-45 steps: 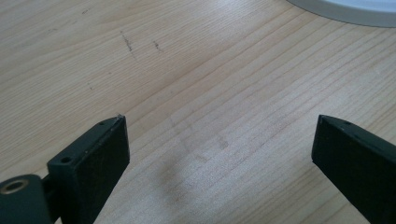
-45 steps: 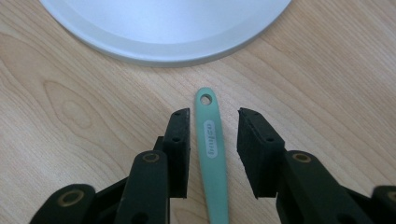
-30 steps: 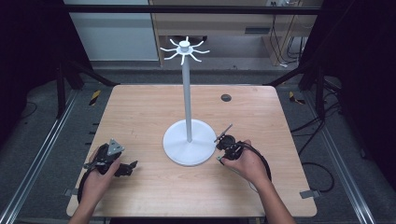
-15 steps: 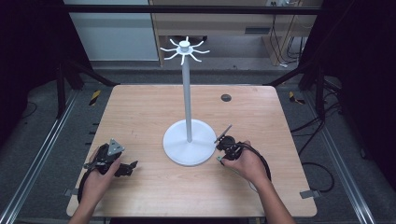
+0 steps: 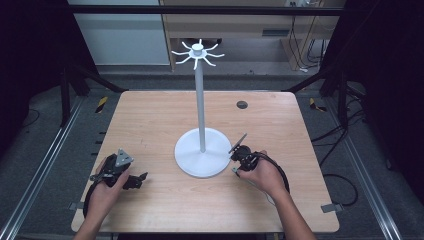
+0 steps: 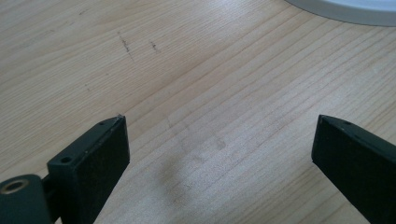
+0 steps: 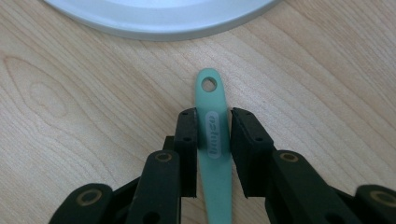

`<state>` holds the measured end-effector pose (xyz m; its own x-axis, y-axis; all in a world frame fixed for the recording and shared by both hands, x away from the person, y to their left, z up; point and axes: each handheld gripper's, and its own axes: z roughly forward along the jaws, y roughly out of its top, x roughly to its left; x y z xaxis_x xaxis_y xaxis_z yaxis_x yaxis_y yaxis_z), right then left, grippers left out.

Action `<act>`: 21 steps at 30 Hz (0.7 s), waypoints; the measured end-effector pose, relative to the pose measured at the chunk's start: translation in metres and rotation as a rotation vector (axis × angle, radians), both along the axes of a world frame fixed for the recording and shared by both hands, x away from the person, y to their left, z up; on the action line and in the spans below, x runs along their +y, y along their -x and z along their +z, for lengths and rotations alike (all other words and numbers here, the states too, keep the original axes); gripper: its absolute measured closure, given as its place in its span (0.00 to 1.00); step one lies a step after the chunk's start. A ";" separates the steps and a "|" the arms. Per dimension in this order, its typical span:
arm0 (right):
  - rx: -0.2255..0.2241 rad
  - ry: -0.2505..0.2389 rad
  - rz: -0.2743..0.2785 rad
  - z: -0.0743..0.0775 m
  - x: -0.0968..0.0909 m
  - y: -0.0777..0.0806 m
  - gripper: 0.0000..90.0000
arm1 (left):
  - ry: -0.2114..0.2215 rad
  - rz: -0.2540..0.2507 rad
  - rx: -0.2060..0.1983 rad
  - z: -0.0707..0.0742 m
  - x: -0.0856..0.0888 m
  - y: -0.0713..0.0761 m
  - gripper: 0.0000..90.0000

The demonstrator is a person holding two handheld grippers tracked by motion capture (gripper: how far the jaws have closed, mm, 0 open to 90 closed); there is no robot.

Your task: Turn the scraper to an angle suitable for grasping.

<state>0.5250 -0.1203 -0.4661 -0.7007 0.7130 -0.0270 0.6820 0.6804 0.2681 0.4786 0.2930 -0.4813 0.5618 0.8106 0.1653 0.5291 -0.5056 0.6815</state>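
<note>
A mint-green utensil handle (image 7: 214, 135) with a hanging hole at its tip lies flat on the wooden table (image 5: 150, 120), pointing at the white round base (image 7: 159, 18) of a tall hook stand (image 5: 200, 100). My right gripper (image 7: 214, 140) has just been closing and its pads press on both sides of that handle. From above, the right gripper (image 5: 241, 159) sits at the base's right edge. My left gripper (image 6: 219, 154) stands open over bare wood, nothing between its fingers; in the high view the left gripper (image 5: 136, 180) rests at the front left.
The stand's top (image 5: 198, 52) carries several white hooks high above the table. A small black round insert (image 5: 242, 104) sits in the tabletop at the back right. The base rim (image 6: 355, 9) lies ahead and right of the left gripper.
</note>
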 end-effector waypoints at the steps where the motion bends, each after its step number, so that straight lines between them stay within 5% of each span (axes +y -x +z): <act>1: -0.001 0.002 0.004 0.000 0.000 0.000 0.81 | 0.000 0.000 0.000 0.000 0.000 0.000 0.04; 7: 0.018 0.002 -0.023 0.000 0.002 0.000 0.81 | -0.007 -0.005 0.001 0.000 -0.001 0.000 0.04; 21: 0.001 -0.002 0.017 -0.001 0.000 -0.001 0.83 | -0.007 -0.006 0.001 0.000 -0.001 0.000 0.04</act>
